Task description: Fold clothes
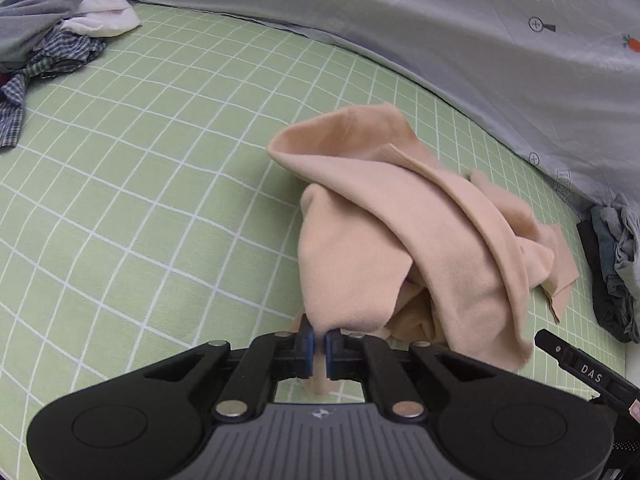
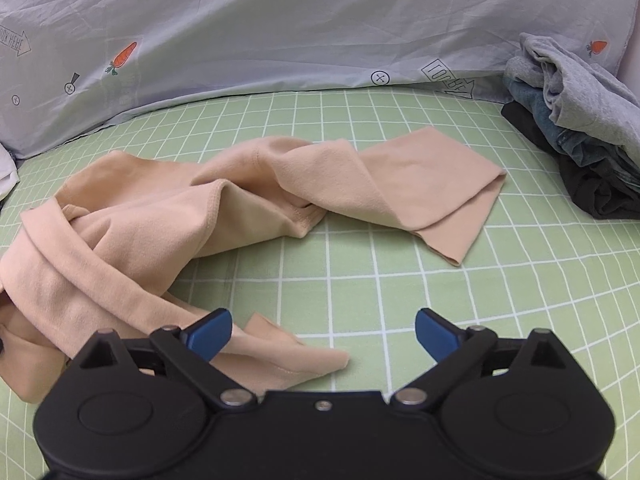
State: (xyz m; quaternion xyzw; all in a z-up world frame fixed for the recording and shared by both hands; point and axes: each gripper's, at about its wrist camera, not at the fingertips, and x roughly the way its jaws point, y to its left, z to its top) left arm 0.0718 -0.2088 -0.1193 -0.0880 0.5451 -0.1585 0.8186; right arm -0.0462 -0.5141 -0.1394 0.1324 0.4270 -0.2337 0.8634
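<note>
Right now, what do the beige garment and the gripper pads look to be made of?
The beige garment looks like a soft, matte stretch knit: limp folds, stitched hems. The blue pads on the right gripper look like smooth rubber or plastic; which one is unclear.

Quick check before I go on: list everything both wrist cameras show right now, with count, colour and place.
Garment: one, peach, crumpled mid-bed; one edge pinched by the left gripper.
Sheet: one, green with white grid, covers the bed.
Quilt: one, pale grey with carrot prints, along the bed's far edge.
Loose pile: one, grey, white and blue checked clothes, far left corner.
Stack: one, grey, denim blue and black clothes, right side by the quilt.
Left gripper: black with blue pads, shut on the garment.
Right gripper: black with blue pads, open, above the garment's near end.
</note>
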